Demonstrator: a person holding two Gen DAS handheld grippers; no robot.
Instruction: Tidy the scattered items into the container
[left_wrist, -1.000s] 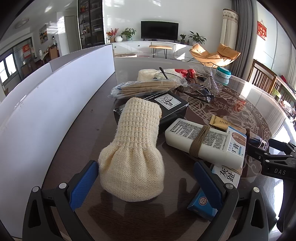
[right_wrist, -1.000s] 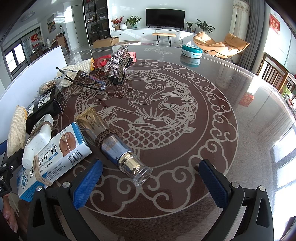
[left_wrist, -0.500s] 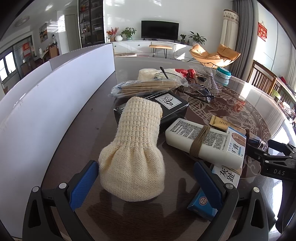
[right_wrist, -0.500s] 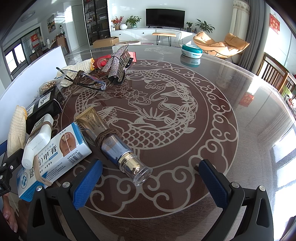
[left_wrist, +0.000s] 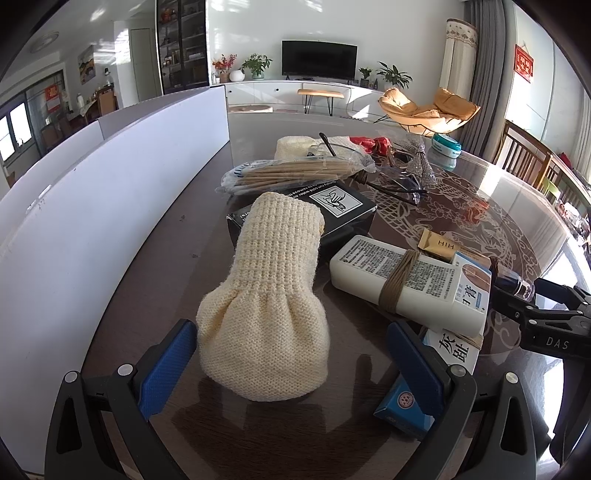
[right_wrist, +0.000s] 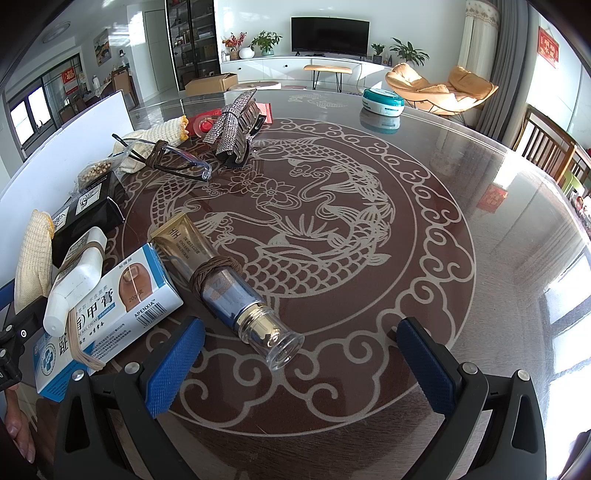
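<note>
My left gripper (left_wrist: 290, 365) is spread wide around the mitt's (left_wrist: 271, 299) near end; its long axis runs near to far.

My right gripper (right_wrist: 299, 363) is spread wide, holding nothing.

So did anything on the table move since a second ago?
Nothing visibly moved. The left claw is still open around the knitted cream mitt, the right claw is still open near the gold tube, and nothing has been grabbed or let go.

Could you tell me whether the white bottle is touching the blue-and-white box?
Touching. The right wrist view shows the white bottle lying on top of the blue-and-white box, with a brown cord binding them together.
</note>
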